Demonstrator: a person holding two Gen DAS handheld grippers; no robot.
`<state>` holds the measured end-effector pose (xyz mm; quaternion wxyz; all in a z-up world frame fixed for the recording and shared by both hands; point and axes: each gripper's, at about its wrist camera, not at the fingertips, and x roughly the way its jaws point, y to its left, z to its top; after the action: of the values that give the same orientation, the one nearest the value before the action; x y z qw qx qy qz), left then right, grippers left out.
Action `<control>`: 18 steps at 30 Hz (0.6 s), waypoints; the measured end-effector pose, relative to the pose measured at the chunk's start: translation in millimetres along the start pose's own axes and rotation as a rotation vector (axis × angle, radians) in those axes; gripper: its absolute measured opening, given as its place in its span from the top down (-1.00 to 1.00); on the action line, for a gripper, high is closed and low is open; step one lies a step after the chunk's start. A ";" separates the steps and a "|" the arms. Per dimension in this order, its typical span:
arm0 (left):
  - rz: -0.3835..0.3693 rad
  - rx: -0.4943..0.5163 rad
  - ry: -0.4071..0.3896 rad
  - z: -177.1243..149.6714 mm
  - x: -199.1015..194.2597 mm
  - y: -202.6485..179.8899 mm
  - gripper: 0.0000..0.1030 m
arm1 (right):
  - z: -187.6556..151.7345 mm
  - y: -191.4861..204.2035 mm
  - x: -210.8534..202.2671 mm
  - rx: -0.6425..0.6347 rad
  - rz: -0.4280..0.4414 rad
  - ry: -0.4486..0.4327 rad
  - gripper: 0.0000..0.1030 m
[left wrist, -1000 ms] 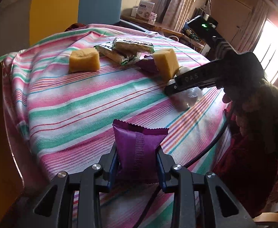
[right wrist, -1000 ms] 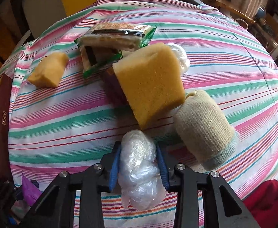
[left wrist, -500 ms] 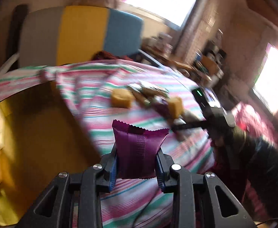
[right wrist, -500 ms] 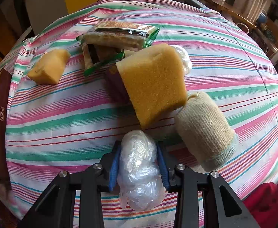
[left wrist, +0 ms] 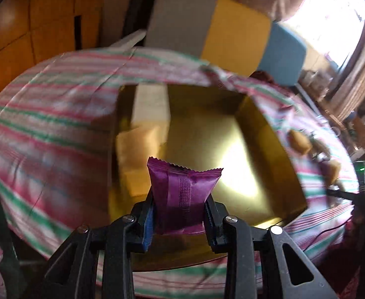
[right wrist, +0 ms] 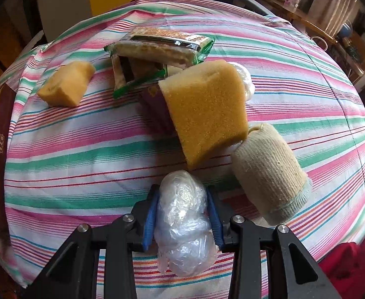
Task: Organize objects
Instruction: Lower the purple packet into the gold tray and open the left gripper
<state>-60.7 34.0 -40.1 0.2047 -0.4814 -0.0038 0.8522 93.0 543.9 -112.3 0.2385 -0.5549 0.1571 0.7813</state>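
Note:
My left gripper (left wrist: 180, 199) is shut on a purple snack packet (left wrist: 182, 186), held upright above an open gold box (left wrist: 269, 134). Inside the box lie a yellow sponge (left wrist: 137, 149) and a pale strip (left wrist: 151, 104). My right gripper (right wrist: 182, 199) is shut on a crumpled clear plastic bundle (right wrist: 182, 221), low over the striped tablecloth (right wrist: 82, 159). Ahead of it sit a large yellow sponge (right wrist: 205, 109) leaning on another purple packet (right wrist: 155, 104), a rolled beige cloth (right wrist: 269, 172), two cracker packs (right wrist: 162, 44), a small sponge (right wrist: 66, 87) and a second plastic bundle (right wrist: 244, 79).
A chair with a grey, yellow and blue back (left wrist: 232, 32) stands behind the table. Wooden flooring (left wrist: 20, 25) lies to the left. A cluttered shelf (right wrist: 307, 12) runs along the far right. Red fabric (right wrist: 344, 261) hangs by the table's near right edge.
The left gripper has swung left with the purple packet, from over the striped cloth to above the gold box, and rolled. The right gripper has stayed put, still gripping the plastic bundle.

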 end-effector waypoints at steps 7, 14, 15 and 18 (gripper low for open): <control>0.050 0.008 0.076 -11.9 31.4 10.3 0.34 | -1.1 1.2 -2.1 -0.006 -0.003 -0.001 0.25; 0.060 0.019 0.077 -17.9 35.4 8.8 0.24 | -1.9 12.1 -6.0 -0.006 -0.006 -0.002 0.25; 0.066 0.019 0.073 -18.2 34.6 8.7 0.22 | -2.3 14.7 -6.2 -0.006 -0.006 -0.002 0.25; 0.082 0.012 0.055 -17.1 28.2 9.7 0.17 | -2.7 15.4 -7.6 -0.004 -0.004 -0.002 0.24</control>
<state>-62.7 31.8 -74.4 0.1724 -0.5031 0.0266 0.8465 88.7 528.1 -106.4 0.2392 -0.5550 0.1539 0.7817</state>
